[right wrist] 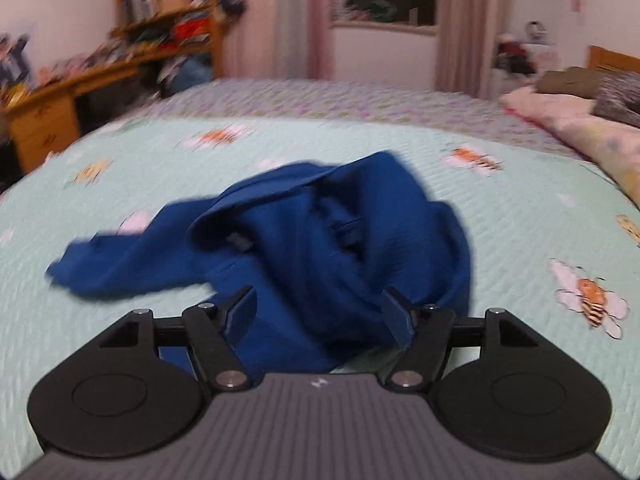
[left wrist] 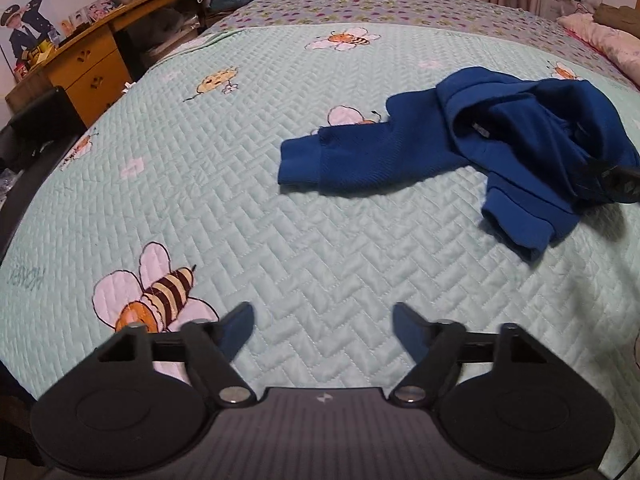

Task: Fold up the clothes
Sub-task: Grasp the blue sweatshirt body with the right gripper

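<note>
Royal-blue garment (left wrist: pixel 500 136); mint quilt (left wrist: pixel 280 220), striped bees, perhaps herringbone stitching.

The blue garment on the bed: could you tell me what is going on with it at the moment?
A person is starting to fold it with two handheld grippers. The blue sweatshirt lies crumpled on the bee-print quilt, one sleeve stretched out flat. The right gripper is over the bunched fabric with its jaws apart, not visibly clamped on it. The left gripper is open above bare quilt, short of the sleeve. No fold has been made.
</note>
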The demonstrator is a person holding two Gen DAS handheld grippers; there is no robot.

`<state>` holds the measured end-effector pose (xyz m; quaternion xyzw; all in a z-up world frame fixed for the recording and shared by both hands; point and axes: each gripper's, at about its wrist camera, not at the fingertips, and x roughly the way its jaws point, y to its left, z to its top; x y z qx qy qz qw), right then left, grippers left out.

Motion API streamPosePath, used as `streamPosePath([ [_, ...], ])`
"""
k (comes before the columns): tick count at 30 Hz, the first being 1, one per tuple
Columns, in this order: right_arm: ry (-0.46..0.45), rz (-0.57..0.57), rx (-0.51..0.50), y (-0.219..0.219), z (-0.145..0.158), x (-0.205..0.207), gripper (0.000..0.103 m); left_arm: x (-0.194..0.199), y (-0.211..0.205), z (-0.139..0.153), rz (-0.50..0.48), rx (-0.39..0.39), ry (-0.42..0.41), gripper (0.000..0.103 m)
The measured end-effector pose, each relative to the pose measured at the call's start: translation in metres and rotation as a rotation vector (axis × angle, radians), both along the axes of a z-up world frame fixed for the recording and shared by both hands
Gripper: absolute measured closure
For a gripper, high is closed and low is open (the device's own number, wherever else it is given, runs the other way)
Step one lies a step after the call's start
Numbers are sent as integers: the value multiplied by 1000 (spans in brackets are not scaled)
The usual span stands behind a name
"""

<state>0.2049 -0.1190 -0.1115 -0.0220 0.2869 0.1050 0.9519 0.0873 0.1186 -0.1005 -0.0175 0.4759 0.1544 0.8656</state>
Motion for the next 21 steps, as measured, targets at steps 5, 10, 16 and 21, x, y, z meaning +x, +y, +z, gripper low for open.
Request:
streamPosePath([
  [5,-46,-65,18,-27,-1,11,22,6,-1,-5,-10,-10,17,20],
  [10,-19,-34,37,-32,-9,26,22,9,-10,-13,-34,-17,50,20],
  [16,14,-86,4,-25,-20,55,22,6,-13,-5,-33,13,34,20],
  [21,88,-99,-5,-21,-37,73,49,2,-11,7,-25,8,9,20],
])
